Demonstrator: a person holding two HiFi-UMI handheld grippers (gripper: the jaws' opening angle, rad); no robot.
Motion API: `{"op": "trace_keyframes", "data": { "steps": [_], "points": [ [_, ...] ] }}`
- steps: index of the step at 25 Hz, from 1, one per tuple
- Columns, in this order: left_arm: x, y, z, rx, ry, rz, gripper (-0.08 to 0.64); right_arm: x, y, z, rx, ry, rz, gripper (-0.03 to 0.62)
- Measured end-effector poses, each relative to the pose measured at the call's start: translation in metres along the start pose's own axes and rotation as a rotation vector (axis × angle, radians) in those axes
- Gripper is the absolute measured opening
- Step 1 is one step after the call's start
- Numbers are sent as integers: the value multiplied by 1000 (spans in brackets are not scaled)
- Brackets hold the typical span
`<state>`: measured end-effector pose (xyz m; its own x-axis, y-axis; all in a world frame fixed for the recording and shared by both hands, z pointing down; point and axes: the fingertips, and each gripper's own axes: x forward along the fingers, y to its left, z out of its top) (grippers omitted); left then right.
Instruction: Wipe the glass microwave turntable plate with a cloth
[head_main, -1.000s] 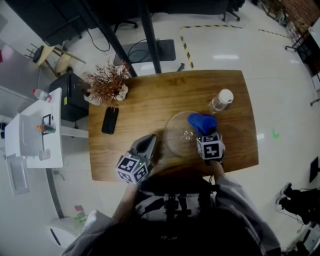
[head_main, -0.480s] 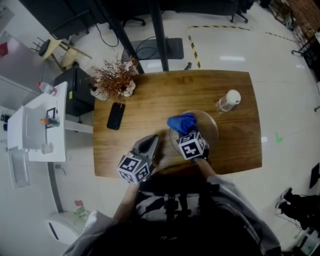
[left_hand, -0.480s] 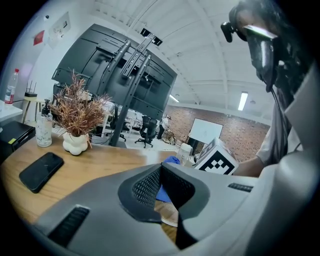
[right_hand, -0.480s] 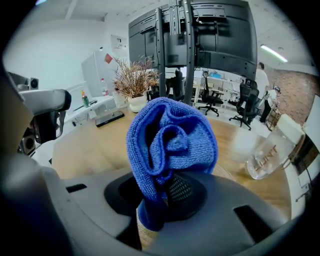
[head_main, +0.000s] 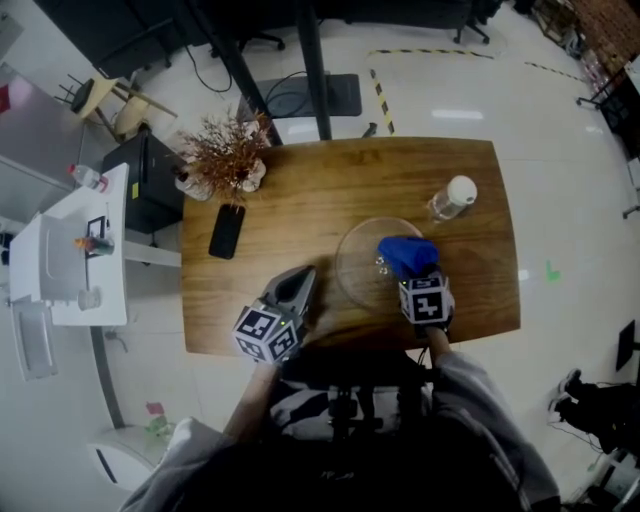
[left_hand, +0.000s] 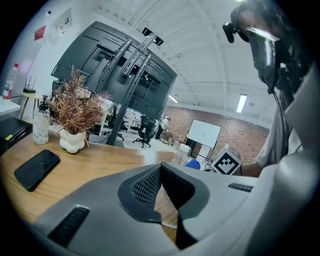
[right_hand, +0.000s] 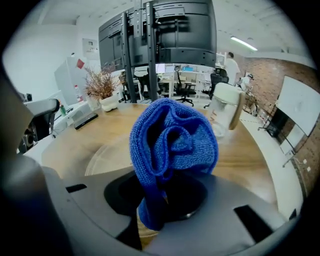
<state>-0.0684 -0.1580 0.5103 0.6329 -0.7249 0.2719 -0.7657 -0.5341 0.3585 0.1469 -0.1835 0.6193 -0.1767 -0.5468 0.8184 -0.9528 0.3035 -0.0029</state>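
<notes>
The clear glass turntable plate (head_main: 360, 262) lies flat on the wooden table (head_main: 300, 200), near its front edge; its rim (right_hand: 107, 155) also shows in the right gripper view. A bunched blue cloth (head_main: 406, 255) rests on the plate's right half, with my right gripper (head_main: 414, 276) shut on it. That cloth (right_hand: 172, 145) fills the right gripper view, pinched between the jaws. My left gripper (head_main: 298, 285) sits left of the plate at the table's front, jaws together and holding nothing; its fingertips (left_hand: 160, 187) meet over the plate's near rim.
A white-capped clear bottle (head_main: 446, 200) stands just behind and right of the plate. A black phone (head_main: 225, 231) lies at the left, with a white vase of dried twigs (head_main: 228, 160) behind it. The table's front edge is close below both grippers.
My right gripper swept the cloth from the plate's right side to its left and is now back on the right half. The left gripper has stayed put.
</notes>
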Motion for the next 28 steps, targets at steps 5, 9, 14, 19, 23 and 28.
{"op": "trace_keyframes", "data": {
  "steps": [5, 9, 14, 19, 23, 28],
  "points": [
    [2, 0, 1, -1, 0, -7, -3, -19, -40, -18, 60, 31, -81, 83],
    [1, -2, 2, 0, -3, -15, -3, -23, -43, -17, 78, 20, -98, 84],
    [-1, -4, 3, 0, -6, -16, -3, -24, -12, 4, 61, -28, -50, 83],
    [-8, -3, 2, 0, -13, -8, -3, -16, 67, 36, -45, -95, 115, 83],
    [-14, -3, 2, -3, -22, 1, -3, 0, 120, 34, -191, -66, 189, 83],
    [-21, -4, -1, -7, -23, 1, -3, 12, 136, 21, -309, -36, 193, 83]
  ]
}}
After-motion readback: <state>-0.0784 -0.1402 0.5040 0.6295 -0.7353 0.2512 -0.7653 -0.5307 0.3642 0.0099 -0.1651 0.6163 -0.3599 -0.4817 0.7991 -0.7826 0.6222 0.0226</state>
